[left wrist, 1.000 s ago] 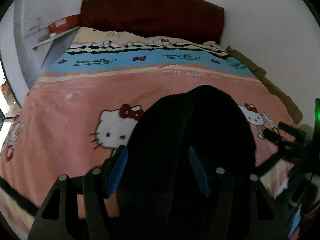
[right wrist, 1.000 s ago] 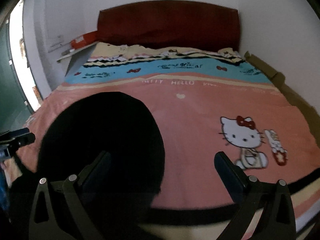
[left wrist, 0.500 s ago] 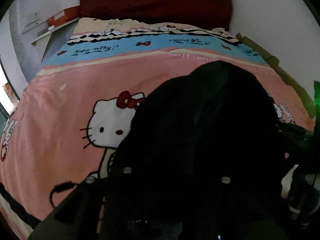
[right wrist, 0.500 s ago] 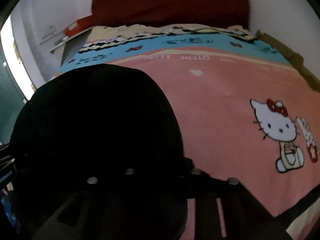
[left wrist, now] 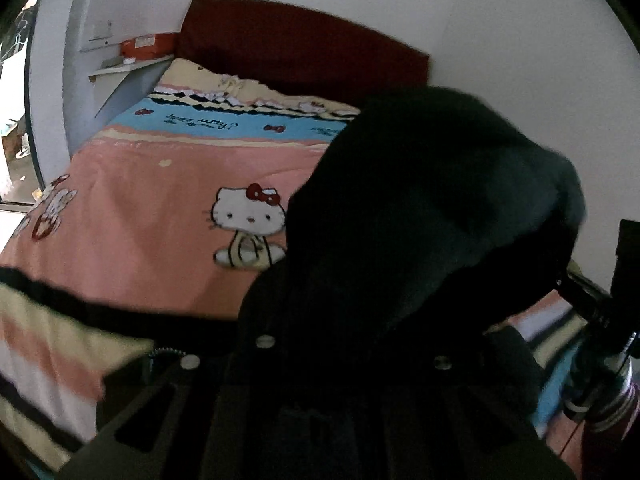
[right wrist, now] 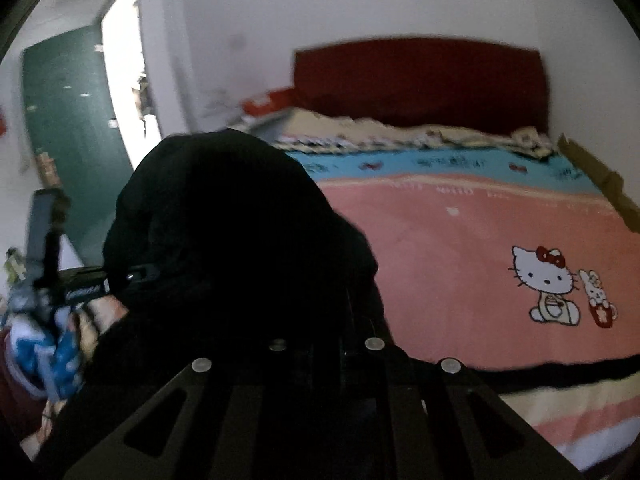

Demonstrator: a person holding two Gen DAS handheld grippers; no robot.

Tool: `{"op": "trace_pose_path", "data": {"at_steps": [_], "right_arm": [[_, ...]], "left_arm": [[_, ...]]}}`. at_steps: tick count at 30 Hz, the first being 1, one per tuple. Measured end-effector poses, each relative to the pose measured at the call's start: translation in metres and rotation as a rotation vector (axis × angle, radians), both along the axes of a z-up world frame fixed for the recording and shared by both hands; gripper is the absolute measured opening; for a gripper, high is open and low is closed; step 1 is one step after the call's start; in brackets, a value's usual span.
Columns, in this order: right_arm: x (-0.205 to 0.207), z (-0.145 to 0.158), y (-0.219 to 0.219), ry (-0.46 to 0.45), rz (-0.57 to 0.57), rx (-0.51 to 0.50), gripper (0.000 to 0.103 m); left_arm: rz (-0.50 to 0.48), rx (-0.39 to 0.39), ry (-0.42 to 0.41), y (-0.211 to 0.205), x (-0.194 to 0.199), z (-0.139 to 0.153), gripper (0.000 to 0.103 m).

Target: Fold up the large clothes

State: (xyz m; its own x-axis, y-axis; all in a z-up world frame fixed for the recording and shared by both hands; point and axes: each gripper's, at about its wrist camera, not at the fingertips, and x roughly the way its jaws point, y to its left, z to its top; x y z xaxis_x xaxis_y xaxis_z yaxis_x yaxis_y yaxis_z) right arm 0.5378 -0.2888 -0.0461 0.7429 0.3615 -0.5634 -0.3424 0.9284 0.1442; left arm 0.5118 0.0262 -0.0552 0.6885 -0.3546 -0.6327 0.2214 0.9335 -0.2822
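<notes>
Both grippers point forward and somewhat down toward the bed (left wrist: 152, 184), one beside the other near its foot edge. The left gripper (left wrist: 348, 344) is clamped on a black garment (left wrist: 432, 200), which bulges up over its jaws and hides the fingertips. The right gripper (right wrist: 324, 340) is likewise closed on the garment (right wrist: 224, 216), its tips buried in cloth. The garment hangs bunched between them, lifted above the pink bedspread (right wrist: 460, 248). A hand (right wrist: 100, 316) holds the left gripper's handle.

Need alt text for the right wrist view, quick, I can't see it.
The right gripper is shut on a black garment bunched up over its fingers at the foot of a bed with a pink cartoon-cat blanket and dark red headboard.
</notes>
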Motion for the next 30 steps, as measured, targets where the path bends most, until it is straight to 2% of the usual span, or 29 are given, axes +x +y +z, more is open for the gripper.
{"op": "trace_pose_path", "data": {"at_steps": [2, 5, 8, 11, 15, 17, 20, 27, 30], "right_arm": [[-0.045, 0.001, -0.005, -0.025, 0.017, 0.033, 0.008], [-0.101, -0.010, -0.006, -0.041, 0.024, 0.028, 0.008], [-0.136, -0.027, -0.010, -0.011, 0.017, 0.064, 0.008], [-0.156, -0.042, -0.012, 0.020, 0.011, 0.062, 0.008], [-0.169, -0.059, -0.013, 0.053, 0.009, 0.031, 0.009], [-0.168, -0.077, -0.009, 0.084, -0.001, -0.040, 0.009], [-0.162, -0.103, -0.009, 0.143, -0.019, -0.082, 0.009], [-0.157, -0.105, -0.016, 0.141, -0.025, -0.119, 0.009], [-0.162, -0.103, -0.012, 0.129, -0.021, -0.152, 0.014]], "left_arm": [[-0.013, 0.018, -0.015, 0.002, -0.035, -0.001, 0.009], [-0.026, 0.015, -0.008, 0.005, -0.076, -0.009, 0.009], [-0.052, 0.020, -0.018, 0.006, -0.109, -0.018, 0.009], [-0.076, 0.081, -0.037, 0.000, -0.133, -0.028, 0.009], [-0.070, 0.092, -0.013, -0.007, -0.145, -0.055, 0.009], [-0.067, 0.102, 0.000, -0.014, -0.146, -0.066, 0.011], [-0.066, 0.155, -0.011, -0.028, -0.150, -0.074, 0.011], [-0.067, 0.175, 0.010, -0.030, -0.149, -0.076, 0.015], [-0.065, 0.186, 0.009, -0.032, -0.153, -0.072, 0.021]]}}
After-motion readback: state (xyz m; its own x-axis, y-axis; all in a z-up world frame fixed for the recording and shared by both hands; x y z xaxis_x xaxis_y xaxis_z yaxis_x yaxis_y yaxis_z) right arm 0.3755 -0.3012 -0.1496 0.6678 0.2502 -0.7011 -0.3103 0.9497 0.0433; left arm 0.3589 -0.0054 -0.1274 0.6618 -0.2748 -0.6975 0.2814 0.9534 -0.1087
